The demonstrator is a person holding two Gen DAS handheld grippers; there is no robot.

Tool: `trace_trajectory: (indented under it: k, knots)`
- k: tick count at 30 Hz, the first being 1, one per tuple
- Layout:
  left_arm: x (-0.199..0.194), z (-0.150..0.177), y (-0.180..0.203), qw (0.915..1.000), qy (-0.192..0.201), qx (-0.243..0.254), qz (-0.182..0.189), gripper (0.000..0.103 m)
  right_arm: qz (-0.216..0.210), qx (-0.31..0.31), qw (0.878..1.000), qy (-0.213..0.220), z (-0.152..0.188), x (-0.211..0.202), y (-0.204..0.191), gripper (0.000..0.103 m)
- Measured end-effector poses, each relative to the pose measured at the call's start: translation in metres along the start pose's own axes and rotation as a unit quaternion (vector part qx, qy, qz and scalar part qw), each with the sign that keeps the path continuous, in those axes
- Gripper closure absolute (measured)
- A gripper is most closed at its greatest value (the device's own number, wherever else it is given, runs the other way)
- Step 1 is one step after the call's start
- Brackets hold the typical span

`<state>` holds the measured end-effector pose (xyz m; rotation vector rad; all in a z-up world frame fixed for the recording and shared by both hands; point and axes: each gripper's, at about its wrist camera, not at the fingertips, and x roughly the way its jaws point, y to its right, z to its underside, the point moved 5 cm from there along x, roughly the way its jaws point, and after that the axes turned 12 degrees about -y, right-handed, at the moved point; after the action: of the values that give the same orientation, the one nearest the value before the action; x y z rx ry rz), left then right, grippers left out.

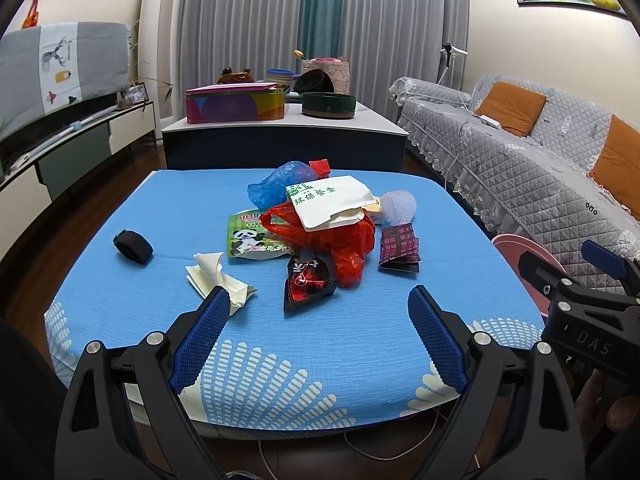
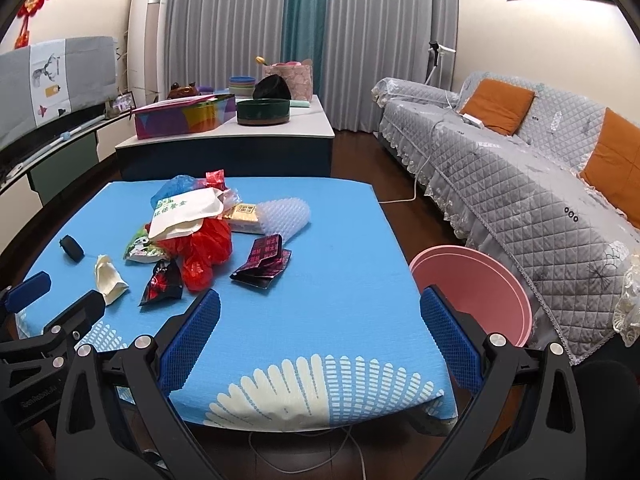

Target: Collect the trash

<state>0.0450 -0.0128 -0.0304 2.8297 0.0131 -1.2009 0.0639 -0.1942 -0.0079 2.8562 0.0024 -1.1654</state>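
A pile of trash lies on the blue tablecloth: a red plastic bag, a white paper bag with green print, a blue plastic bag, a panda snack packet, a black-red wrapper, a dark red wrapper, a crumpled tissue and a bubble-wrap ball. My left gripper is open and empty, short of the pile. My right gripper is open and empty above the table's near right part. A pink bin stands at the table's right side.
A black roll lies at the left of the table. A second table behind holds a colourful tin and bowls. A grey covered sofa runs along the right. A TV cabinet stands on the left.
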Motion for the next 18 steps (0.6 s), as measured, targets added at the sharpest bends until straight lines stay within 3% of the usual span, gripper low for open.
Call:
trace_trajectory:
  k: [18]
  knots:
    - [0.0, 0.0, -0.0006, 1.0, 0.0, 0.0, 0.0, 0.015, -0.004, -0.01, 1.0, -0.011, 0.0014, 0.0017, -0.0058, 0.005]
